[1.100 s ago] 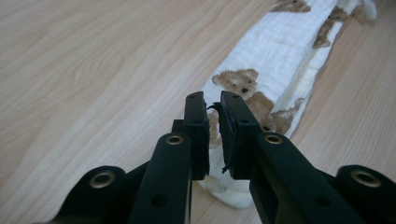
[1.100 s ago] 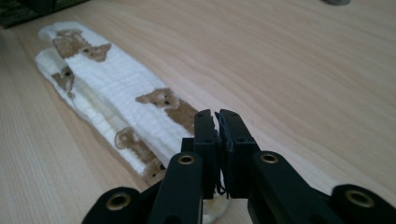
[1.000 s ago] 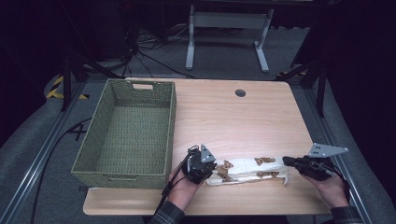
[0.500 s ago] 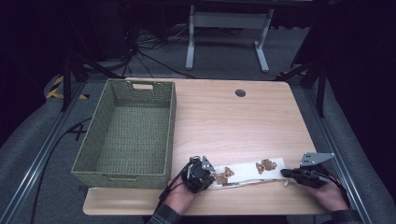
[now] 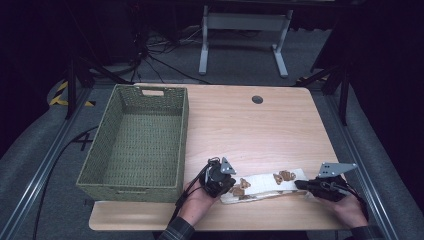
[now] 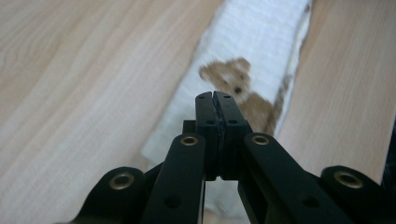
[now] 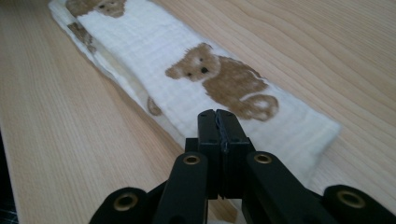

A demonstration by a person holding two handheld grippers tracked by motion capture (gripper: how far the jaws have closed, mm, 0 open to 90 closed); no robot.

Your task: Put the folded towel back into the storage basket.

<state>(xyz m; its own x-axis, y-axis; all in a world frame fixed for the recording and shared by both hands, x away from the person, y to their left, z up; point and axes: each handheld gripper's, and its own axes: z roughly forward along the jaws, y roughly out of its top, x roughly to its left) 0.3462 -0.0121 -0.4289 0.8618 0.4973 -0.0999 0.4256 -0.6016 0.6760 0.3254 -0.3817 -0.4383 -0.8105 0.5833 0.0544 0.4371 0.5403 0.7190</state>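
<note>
A white cloth (image 5: 262, 186) printed with brown teddy bears lies folded into a long narrow strip near the table's front edge. My left gripper (image 5: 234, 184) rests at its left end and my right gripper (image 5: 298, 185) at its right end, both low over the wood. In the left gripper view the shut jaws of the left gripper (image 6: 217, 95) point along the cloth (image 6: 261, 46) toward a bear print. In the right gripper view the right gripper (image 7: 217, 113) has its jaws pressed together over the cloth (image 7: 154, 51). No fabric shows between either pair of pads.
A large green woven basket (image 5: 184, 135) stands on the left half of the wooden table (image 5: 250, 130), close to my left hand. A small round cable hole (image 5: 257, 99) sits near the far edge. Dark floor, cables and a metal stand lie beyond the table.
The cloth has settled from a looser, wider bundle into a flat narrow strip. My right gripper has sunk a little toward the table. The left gripper has shifted only slightly.
</note>
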